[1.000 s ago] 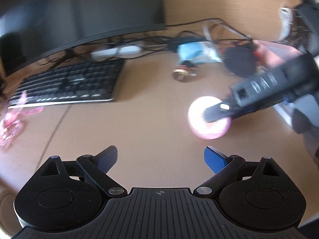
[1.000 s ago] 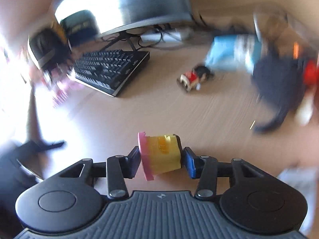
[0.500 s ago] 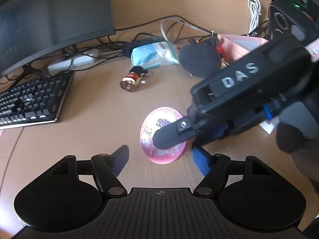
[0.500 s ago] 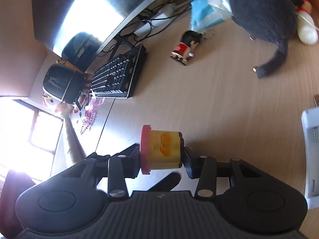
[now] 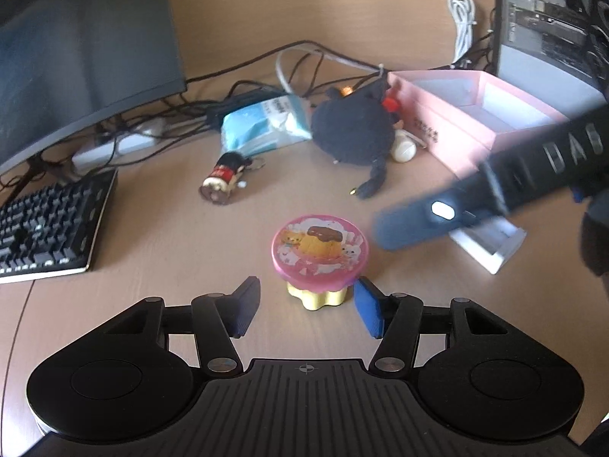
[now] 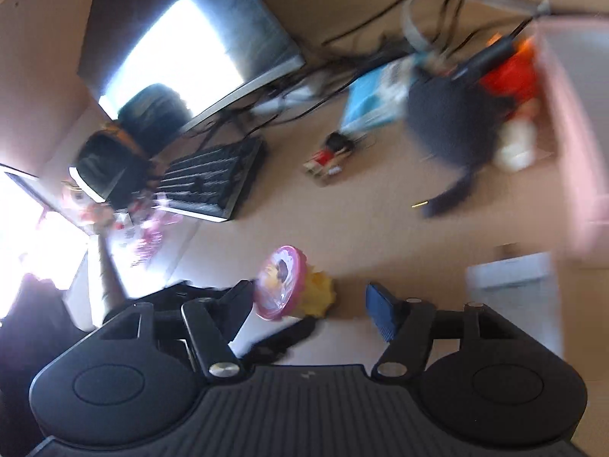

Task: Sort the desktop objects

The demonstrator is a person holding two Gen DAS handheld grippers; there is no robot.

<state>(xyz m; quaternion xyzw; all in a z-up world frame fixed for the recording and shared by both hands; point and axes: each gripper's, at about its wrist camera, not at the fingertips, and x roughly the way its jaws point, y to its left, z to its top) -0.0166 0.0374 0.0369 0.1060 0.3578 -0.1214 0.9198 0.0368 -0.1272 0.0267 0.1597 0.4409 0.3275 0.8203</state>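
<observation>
The pudding toy [image 5: 319,255] with the pink lid sits upright on the bench [image 5: 160,251], right between the left tool [image 5: 307,306] fingers, which have just been closing in but aren't touching it. The right tool [image 6: 310,304] has just spread its fingers and let go, toy beside its left finger.

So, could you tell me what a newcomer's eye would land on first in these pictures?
Probably the small yellow pudding-shaped toy with a round pink cartoon lid, standing on the tan wooden desk between the open left tongs. Next, the blurred right tongs crossing the right side, their jaws having just been opening with nothing between them. Behind sit a black plush toy and a pink open box.
</observation>
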